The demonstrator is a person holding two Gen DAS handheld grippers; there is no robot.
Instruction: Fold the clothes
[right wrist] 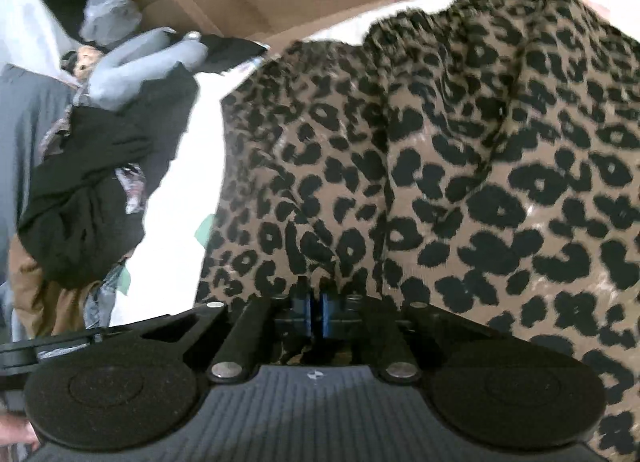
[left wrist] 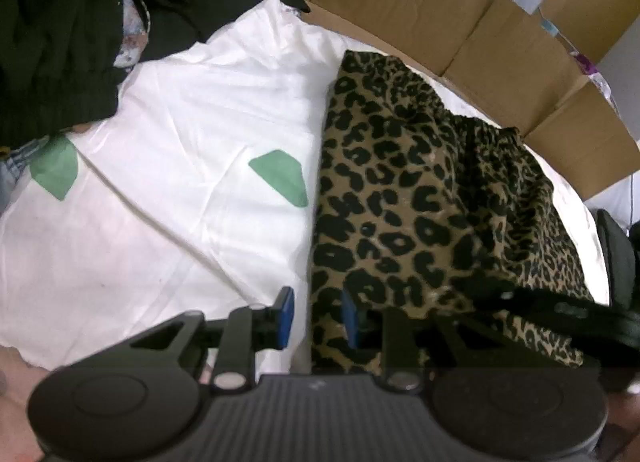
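We see a leopard-print garment lying on a white sheet that has green patches printed on it. In the left wrist view the garment sits to the right of the bare sheet, its gathered band toward the far side, near a run of brown cardboard that borders the sheet.

Our left gripper stands open, its blue-padded fingers well apart. The garment's near left edge lies between them: one finger is over the white sheet, the other over the leopard cloth. We cannot tell whether either pad touches the fabric.

Our right gripper has its fingers nearly together, only a thin gap between the blue pads, right at the near edge of the leopard-print garment. We cannot tell whether cloth is pinched there.

A heap of dark clothes lies at the far left of the sheet; in the right wrist view black cloth and pale grey fabric are piled to the left of the garment.
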